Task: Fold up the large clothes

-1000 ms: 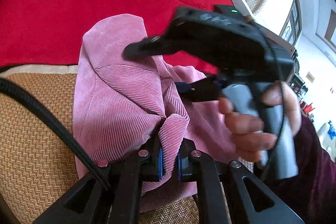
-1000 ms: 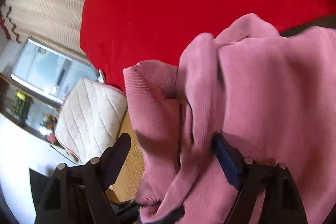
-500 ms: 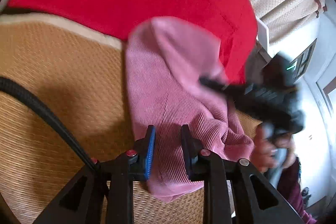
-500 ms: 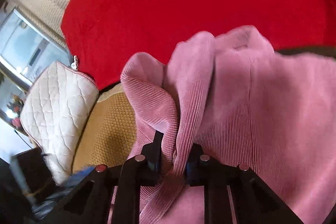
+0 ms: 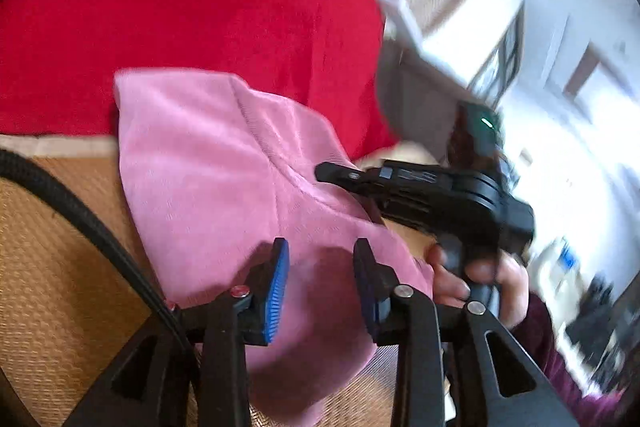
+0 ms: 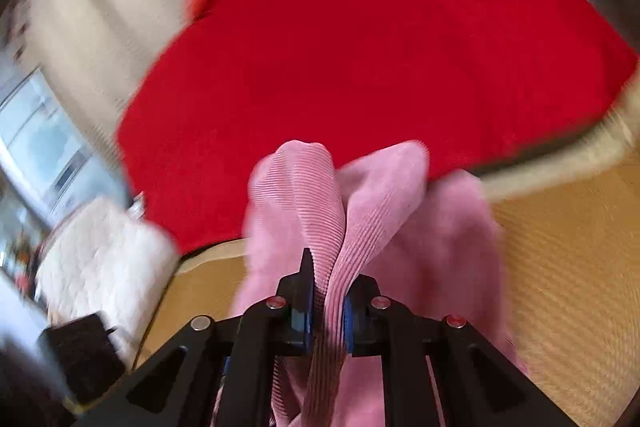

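Pink garment (image 6: 372, 211), lower part cut off

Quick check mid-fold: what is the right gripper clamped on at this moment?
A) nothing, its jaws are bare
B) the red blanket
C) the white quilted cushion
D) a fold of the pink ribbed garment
D: in the right wrist view the right gripper pinches a fold of the pink ribbed garment between its pads.

Ribbed, matt pink corduroy-like cloth (image 6: 320, 195) was seen between the gripper fingers. Beneath it a coarse woven straw-coloured mat (image 5: 60, 287) was seen; beyond it, a matt red fabric (image 6: 380, 47).
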`<act>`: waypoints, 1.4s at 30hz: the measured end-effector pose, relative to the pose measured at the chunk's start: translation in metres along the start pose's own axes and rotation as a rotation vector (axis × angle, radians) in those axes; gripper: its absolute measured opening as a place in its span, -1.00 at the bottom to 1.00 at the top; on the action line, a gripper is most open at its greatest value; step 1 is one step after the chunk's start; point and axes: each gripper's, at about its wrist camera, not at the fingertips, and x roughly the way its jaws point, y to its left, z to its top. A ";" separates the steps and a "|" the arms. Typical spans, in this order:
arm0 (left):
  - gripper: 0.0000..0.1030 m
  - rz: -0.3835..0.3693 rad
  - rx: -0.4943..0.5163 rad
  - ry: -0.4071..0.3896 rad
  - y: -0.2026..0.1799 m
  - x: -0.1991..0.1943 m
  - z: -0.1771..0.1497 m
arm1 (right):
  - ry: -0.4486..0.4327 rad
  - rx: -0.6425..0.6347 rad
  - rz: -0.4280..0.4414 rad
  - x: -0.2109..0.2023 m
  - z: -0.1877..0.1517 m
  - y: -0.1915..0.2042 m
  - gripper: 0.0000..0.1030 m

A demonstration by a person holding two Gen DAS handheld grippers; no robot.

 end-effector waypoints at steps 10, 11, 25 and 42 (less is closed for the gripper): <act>0.16 0.120 0.027 0.030 0.015 -0.015 -0.018 | 0.026 0.015 -0.052 0.020 -0.006 -0.045 -0.79; 0.16 0.158 0.079 0.039 0.012 -0.010 -0.024 | 0.038 0.017 -0.058 0.024 -0.008 -0.046 -0.78; 0.20 0.273 0.217 0.047 0.000 -0.008 -0.042 | -0.023 0.245 0.034 -0.014 0.022 -0.115 -0.53; 0.29 0.388 0.267 0.080 -0.028 0.030 -0.016 | 0.224 0.147 -0.117 0.015 -0.016 -0.094 -0.40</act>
